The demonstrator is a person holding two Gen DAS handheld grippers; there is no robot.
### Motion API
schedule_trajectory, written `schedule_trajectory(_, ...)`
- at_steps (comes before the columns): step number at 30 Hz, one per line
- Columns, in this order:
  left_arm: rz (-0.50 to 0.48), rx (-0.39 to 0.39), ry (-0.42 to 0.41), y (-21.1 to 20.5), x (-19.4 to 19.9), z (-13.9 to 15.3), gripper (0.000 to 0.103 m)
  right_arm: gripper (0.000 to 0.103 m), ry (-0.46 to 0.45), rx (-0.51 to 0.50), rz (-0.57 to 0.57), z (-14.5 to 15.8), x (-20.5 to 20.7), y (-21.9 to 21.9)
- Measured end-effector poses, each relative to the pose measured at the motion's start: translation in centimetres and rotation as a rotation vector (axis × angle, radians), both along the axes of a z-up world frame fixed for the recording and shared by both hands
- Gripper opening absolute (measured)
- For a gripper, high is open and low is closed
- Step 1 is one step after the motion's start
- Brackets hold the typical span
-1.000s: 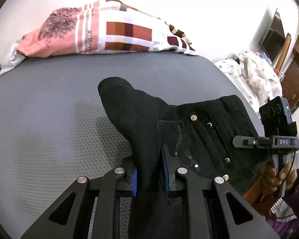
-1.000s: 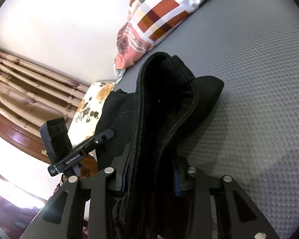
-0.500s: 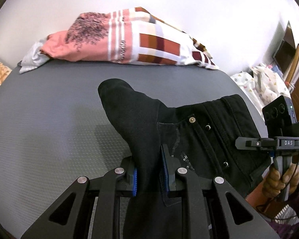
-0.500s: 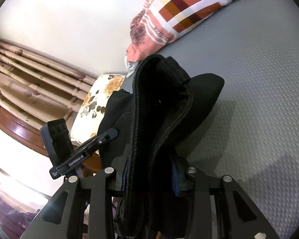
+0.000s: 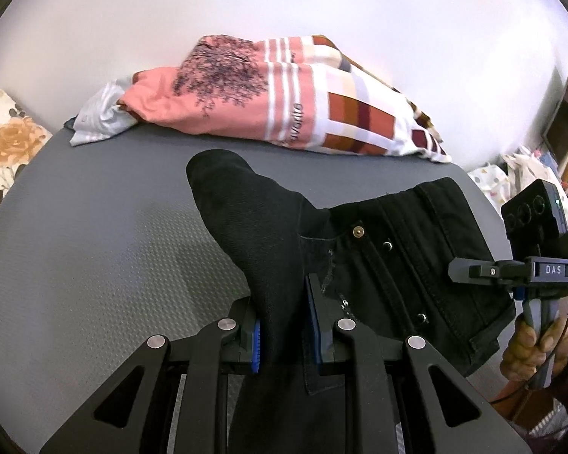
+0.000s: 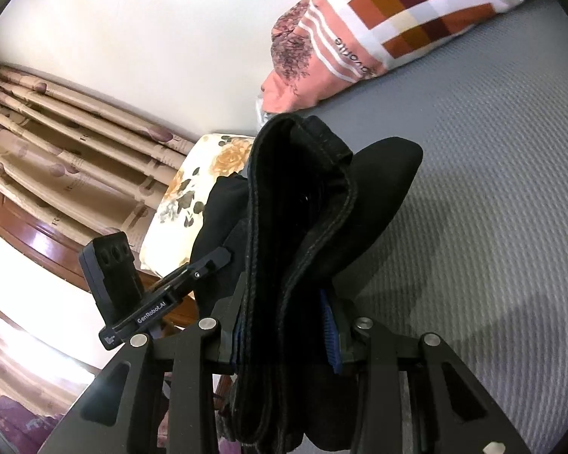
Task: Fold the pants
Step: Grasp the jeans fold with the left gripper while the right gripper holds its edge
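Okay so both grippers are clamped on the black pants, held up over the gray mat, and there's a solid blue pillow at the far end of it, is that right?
Not quite. The pillow is not solid blue: it is pink with white stripes and red-orange checks, as the left wrist view shows. The rest holds: the left gripper and right gripper both clamp the black pants above the gray mat.

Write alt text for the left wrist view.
The left gripper is shut on black pants held above a grey mattress. At right, the right gripper grips the pants' waistband end. A pink patterned pillow lies against the white wall behind.
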State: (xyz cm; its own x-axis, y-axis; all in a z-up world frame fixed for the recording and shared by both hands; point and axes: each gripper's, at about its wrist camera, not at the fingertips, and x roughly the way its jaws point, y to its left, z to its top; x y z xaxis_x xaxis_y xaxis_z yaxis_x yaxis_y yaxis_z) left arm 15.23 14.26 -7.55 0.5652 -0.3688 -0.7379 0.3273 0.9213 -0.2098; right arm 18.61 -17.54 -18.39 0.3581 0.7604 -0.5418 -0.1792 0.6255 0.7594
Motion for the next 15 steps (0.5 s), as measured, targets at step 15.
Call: schedule_trajectory(15, 0.071, 0.001, -0.04, 4.1, 6.5, 0.3, 0.019, 0.032, -0.017, 0.01, 0.023, -0.5, 7.3, 3.7)
